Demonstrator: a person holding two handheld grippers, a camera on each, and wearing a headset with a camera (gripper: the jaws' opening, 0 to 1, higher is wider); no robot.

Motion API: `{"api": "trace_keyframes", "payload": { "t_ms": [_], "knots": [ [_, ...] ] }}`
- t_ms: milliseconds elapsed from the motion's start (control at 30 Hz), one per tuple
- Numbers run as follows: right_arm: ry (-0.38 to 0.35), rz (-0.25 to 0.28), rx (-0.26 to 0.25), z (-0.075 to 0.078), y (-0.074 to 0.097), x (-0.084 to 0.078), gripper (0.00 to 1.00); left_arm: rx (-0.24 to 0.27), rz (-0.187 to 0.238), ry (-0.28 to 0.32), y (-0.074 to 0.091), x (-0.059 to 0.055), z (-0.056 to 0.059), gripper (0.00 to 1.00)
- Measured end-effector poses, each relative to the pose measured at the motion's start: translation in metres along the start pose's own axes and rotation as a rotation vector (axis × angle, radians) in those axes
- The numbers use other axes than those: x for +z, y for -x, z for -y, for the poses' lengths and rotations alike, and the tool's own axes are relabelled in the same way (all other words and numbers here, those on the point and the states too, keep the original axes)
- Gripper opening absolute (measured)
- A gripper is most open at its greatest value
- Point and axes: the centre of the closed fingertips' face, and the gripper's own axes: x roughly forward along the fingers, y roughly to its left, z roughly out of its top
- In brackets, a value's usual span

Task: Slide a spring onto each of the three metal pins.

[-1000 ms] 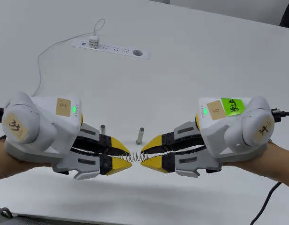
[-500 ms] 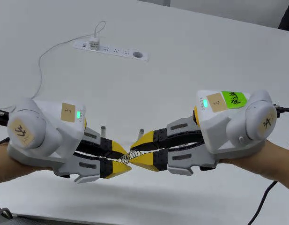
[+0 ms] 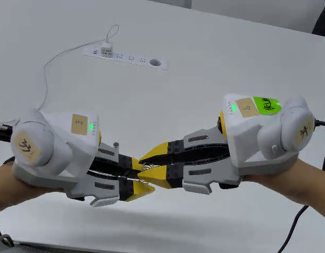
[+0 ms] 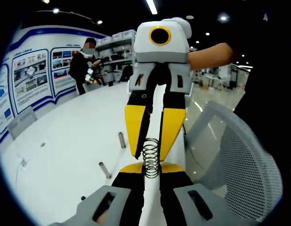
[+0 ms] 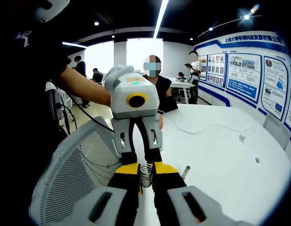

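Item: one spring (image 4: 150, 157), held aloft above the counter's (image 3: 215, 68) near edge. The left gripper (image 4: 150, 170) jaws pinch one end, the right gripper (image 5: 145, 170) jaws the other. Standing bare on the counter: pin (image 4: 121, 140), second pin (image 4: 105, 170). Status, as judged: no spring fitted yet; likely all three remain.

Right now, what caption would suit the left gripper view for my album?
The left gripper and right gripper pinch one coiled metal spring between yellow tips, two metal pins nearby.

Handwritten Chinese characters, too small to read, mark a green sticker (image 3: 267, 104) on the right gripper (image 3: 143, 167); wall boards (image 5: 244, 70) carry a heading opening "上海大".
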Motion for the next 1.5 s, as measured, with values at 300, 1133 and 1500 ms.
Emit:
{"api": "trace_keyframes", "payload": {
  "t_ms": [300,1133,1500],
  "knots": [
    [-0.013,-0.017,-0.003,-0.002,-0.003,-0.003,0.11,0.003,-0.021,-0.01,0.0,-0.005,0.001,0.1],
    [0.034,-0.026,-0.095,0.028,0.0,0.002,0.1,0.105,-0.015,0.125,0.015,-0.016,-0.024,0.32],
    [0.021,-0.047,-0.248,0.081,0.014,-0.004,0.1,0.203,-0.007,0.176,0.036,-0.024,-0.045,0.51]
  ]
}}
